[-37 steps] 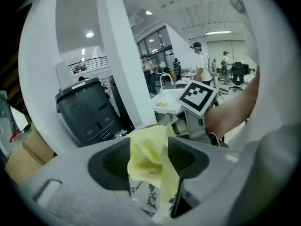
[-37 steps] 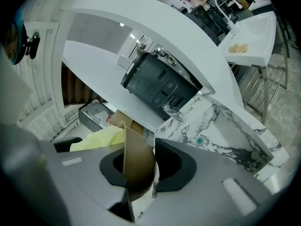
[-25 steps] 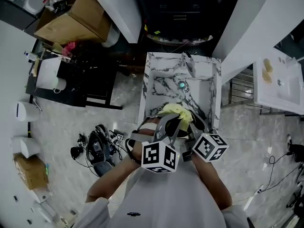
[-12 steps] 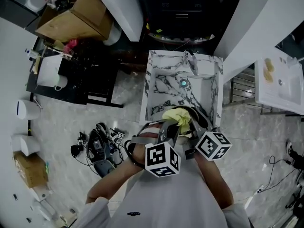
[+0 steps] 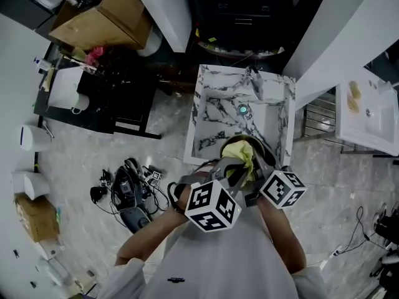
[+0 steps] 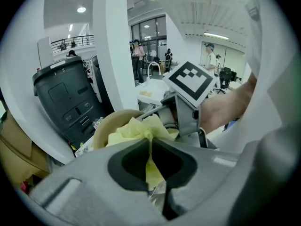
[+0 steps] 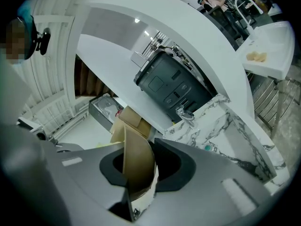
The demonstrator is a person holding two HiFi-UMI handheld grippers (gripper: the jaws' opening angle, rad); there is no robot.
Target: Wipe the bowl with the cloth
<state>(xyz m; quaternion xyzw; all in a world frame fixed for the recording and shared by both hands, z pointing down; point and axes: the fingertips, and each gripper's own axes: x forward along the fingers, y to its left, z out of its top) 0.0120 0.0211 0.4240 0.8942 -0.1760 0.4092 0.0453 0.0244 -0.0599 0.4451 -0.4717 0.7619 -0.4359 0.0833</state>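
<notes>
Wiping under way: cloth (image 6: 127, 131) bunched in the bowl (image 6: 104, 126), over the near edge of the marble sink (image 5: 218, 108).
Nearest, the left tool (image 6: 150, 142) is closed narrow on the yellow cloth, and the right tool (image 7: 141, 166) is clamped on the bowl's wall. A sweep of the cloth round the inner wall is judged to be called for next, with the bowl steadied. The pinch on the cloth is shown only in the left gripper view and the edge-on grip on the bowl only in the right gripper view. Their place above the sink's near edge is given by the head view alone.
</notes>
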